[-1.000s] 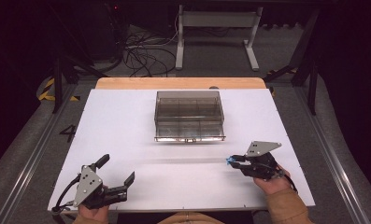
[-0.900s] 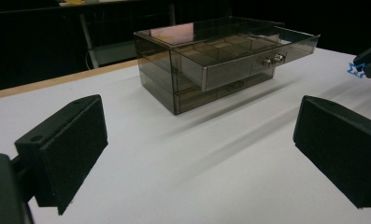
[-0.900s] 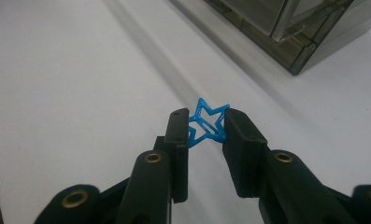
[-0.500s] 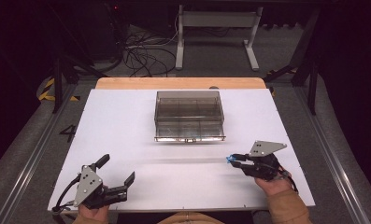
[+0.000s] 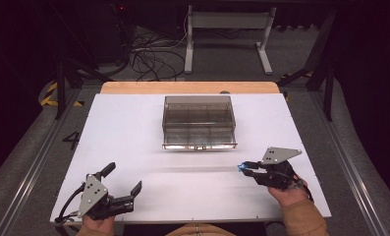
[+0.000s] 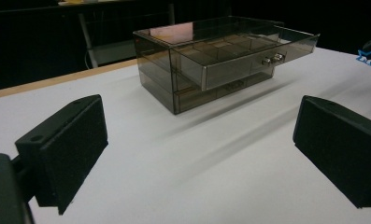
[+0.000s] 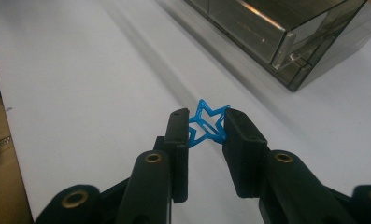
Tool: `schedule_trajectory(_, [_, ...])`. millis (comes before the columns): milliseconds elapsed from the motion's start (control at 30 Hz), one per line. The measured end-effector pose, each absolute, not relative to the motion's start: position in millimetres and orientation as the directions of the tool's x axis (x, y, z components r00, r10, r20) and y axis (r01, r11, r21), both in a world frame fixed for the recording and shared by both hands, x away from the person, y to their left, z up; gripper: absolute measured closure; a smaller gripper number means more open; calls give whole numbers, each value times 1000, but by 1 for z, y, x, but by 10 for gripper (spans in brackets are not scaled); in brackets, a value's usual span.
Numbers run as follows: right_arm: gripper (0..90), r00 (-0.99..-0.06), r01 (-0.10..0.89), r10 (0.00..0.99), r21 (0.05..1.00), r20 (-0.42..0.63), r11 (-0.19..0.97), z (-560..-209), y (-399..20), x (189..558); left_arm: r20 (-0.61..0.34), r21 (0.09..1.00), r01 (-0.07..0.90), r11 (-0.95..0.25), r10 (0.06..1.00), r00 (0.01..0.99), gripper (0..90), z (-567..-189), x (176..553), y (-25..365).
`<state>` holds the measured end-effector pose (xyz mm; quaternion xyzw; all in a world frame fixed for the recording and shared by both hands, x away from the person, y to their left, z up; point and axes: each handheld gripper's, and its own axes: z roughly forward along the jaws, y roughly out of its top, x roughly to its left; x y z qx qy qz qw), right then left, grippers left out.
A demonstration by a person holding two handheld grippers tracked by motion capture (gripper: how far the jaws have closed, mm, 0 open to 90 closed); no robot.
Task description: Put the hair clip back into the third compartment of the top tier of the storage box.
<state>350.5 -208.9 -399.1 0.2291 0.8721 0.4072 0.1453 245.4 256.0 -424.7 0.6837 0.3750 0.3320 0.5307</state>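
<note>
At the near left corner of the white desk [image 5: 133,132], the left gripper [image 5: 123,186] rests with its jaws spread wide and nothing between them. Toward the far middle stands a smoky transparent plastic drawer box [image 5: 198,122], its upper drawer [image 6: 248,58] pulled partly out toward the near side. At the near right, the right gripper [image 7: 206,128] has its jaws narrowed on a small blue star-shaped wire clip [image 7: 207,125], held just above the desk
</note>
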Motion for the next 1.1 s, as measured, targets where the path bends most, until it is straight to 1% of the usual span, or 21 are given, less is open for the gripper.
schedule_trajectory(333, [723, -851, 280, 521, 783, -64, 555, -382, -206, 352, 59, 974, 160, -158, 864, 499, 38, -425, 245, 256])
schedule_trajectory(1100, [724, -841, 267, 536, 807, -71, 527, -361, -204, 357, 60, 973, 165, -164, 863, 502, 40, -425, 245, 255])
